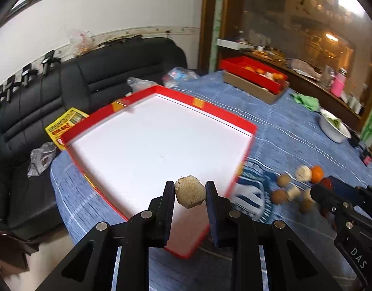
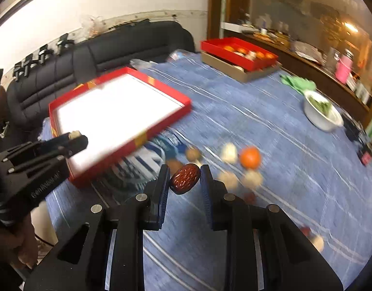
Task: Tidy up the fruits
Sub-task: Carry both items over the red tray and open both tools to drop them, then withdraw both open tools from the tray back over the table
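Note:
My left gripper (image 1: 190, 194) is shut on a rough beige ball-shaped fruit (image 1: 190, 195), held over the near corner of a red-rimmed box with a white floor (image 1: 147, 145). My right gripper (image 2: 184, 178) is shut on a wrinkled dark red date (image 2: 185, 179), above the blue tablecloth just right of that box (image 2: 118, 111). Loose fruit lies on the cloth: an orange (image 2: 250, 157) and several pale and brown pieces (image 2: 229, 154). The same pile (image 1: 304, 173) shows in the left wrist view beside the right gripper (image 1: 325, 189). The left gripper (image 2: 75, 137) appears at the box's near left corner.
A second red tray with oranges (image 1: 253, 72) sits on a cardboard box at the far side. A white bowl of greens (image 2: 322, 114) and a green cloth (image 2: 298, 82) lie far right. A black sofa (image 1: 89, 77) runs behind the table. A person's hand (image 2: 13, 245) holds the left gripper.

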The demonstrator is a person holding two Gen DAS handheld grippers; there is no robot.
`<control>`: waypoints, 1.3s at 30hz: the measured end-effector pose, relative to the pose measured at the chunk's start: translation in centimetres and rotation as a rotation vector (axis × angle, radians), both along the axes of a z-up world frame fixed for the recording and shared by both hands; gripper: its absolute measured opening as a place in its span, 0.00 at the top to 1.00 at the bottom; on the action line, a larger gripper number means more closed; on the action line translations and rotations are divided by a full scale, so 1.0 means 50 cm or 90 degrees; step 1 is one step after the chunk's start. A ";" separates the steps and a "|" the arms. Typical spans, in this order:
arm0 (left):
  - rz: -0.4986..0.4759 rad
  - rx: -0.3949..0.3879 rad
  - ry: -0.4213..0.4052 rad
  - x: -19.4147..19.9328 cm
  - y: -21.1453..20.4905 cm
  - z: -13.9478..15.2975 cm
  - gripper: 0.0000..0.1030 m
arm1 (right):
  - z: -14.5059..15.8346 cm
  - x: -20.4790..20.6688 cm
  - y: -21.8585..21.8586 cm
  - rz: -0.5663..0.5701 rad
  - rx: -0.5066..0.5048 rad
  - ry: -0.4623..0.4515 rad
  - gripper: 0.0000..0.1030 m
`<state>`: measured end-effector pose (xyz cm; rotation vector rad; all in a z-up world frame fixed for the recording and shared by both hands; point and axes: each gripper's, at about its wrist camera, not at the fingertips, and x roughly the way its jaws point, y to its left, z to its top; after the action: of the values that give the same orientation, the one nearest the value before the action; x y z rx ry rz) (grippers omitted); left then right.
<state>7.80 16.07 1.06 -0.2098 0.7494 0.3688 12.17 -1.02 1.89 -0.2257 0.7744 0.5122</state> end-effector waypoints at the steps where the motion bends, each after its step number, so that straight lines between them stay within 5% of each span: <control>1: 0.011 0.002 0.002 0.007 0.013 -0.001 0.76 | 0.002 0.010 0.015 0.006 0.003 0.000 0.76; 13: 0.065 -0.020 0.072 0.082 0.110 -0.061 0.76 | -0.047 0.158 0.212 0.063 0.051 0.064 0.76; 15: 0.060 -0.035 0.095 0.090 0.113 -0.077 0.70 | -0.066 0.173 0.230 0.062 0.047 0.082 0.75; 17: 0.050 -0.037 0.094 0.090 0.107 -0.085 0.47 | -0.088 0.189 0.241 0.055 0.037 0.111 0.75; 20: 0.039 -0.011 0.101 0.082 0.087 -0.087 0.36 | -0.102 0.189 0.239 0.059 0.033 0.129 0.50; 21: 0.036 -0.006 0.099 0.076 0.083 -0.086 0.36 | -0.098 0.185 0.232 0.062 0.037 0.124 0.49; 24: 0.037 -0.020 0.081 0.046 0.074 -0.076 0.36 | -0.055 0.158 0.180 0.048 0.078 0.092 0.47; 31: 0.044 -0.045 -0.061 -0.093 0.041 -0.040 0.36 | 0.026 0.062 -0.068 -0.026 0.163 0.035 0.41; 35: 0.070 -0.043 -0.118 -0.196 0.029 -0.045 0.36 | 0.021 0.006 -0.246 -0.114 0.178 0.032 0.40; 39: 0.082 -0.037 -0.110 -0.237 0.011 -0.055 0.36 | -0.013 -0.041 -0.393 -0.194 0.178 0.053 0.40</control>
<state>-4.04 16.64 -1.69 -0.3414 0.5773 0.4454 10.10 -20.64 1.26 0.1728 0.7924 0.3365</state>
